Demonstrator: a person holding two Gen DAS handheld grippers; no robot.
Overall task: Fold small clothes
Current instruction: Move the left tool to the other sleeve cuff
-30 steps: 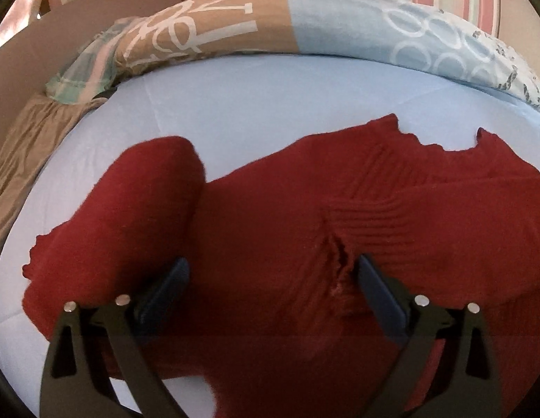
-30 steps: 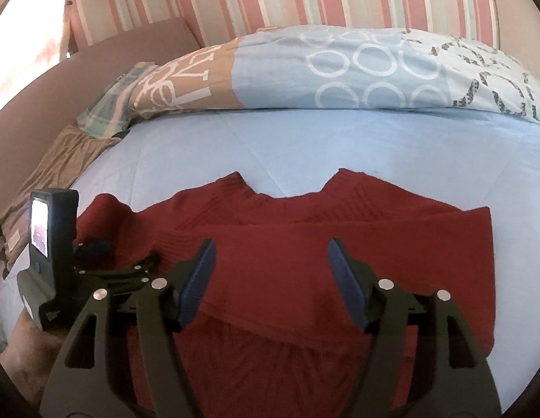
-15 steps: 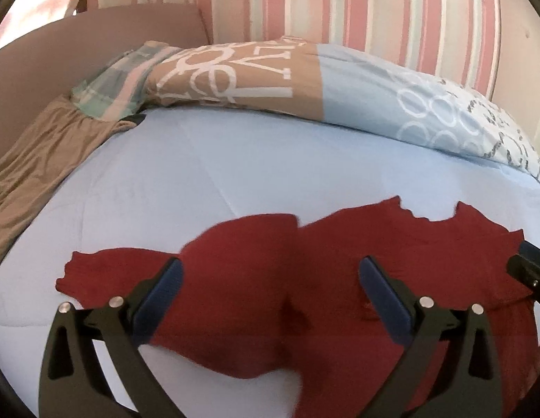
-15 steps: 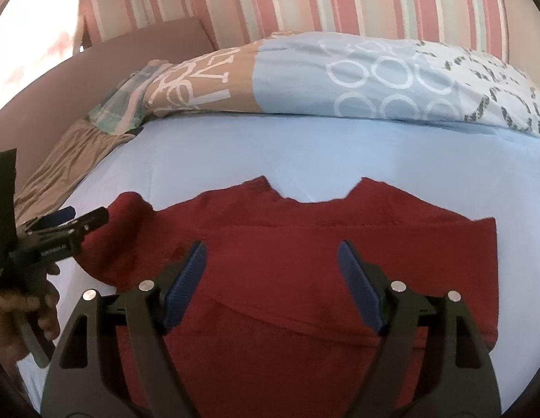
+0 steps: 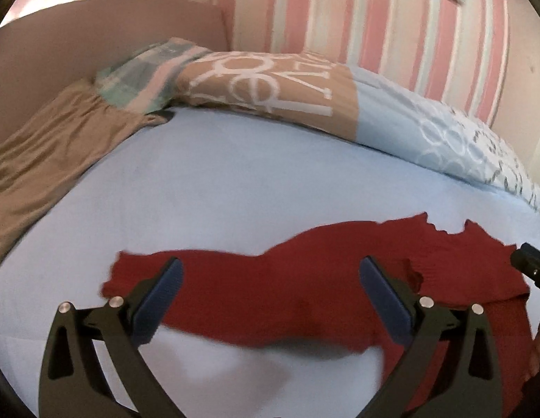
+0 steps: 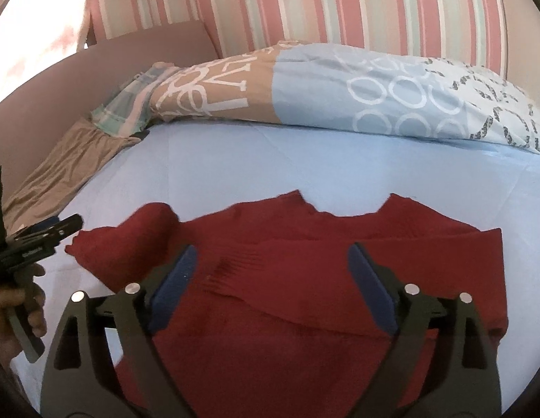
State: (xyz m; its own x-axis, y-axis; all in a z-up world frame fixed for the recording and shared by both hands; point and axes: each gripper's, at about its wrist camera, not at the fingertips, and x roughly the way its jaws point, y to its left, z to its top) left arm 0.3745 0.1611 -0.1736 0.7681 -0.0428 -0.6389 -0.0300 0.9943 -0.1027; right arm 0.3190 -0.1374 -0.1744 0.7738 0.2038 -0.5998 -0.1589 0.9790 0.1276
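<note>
A dark red knitted sweater (image 6: 325,271) lies flat on the light blue bed sheet (image 6: 270,167), neckline towards the pillow, one sleeve folded across the chest. Its other sleeve (image 5: 214,278) stretches out to the left. My left gripper (image 5: 270,282) is open and empty, raised above that sleeve. My right gripper (image 6: 271,268) is open and empty above the sweater's chest. The left gripper (image 6: 43,237) also shows at the left edge of the right wrist view, next to the sleeve end.
A patterned pillow (image 6: 339,90) in tan and light blue lies across the head of the bed. A brown cloth (image 5: 50,160) hangs along the left side. A pink striped wall (image 6: 304,3) stands behind.
My left gripper has lifted and pulled back from the sweater; the left sleeve now lies stretched out flatter. My right gripper has drawn back slightly. Both stayed open.
</note>
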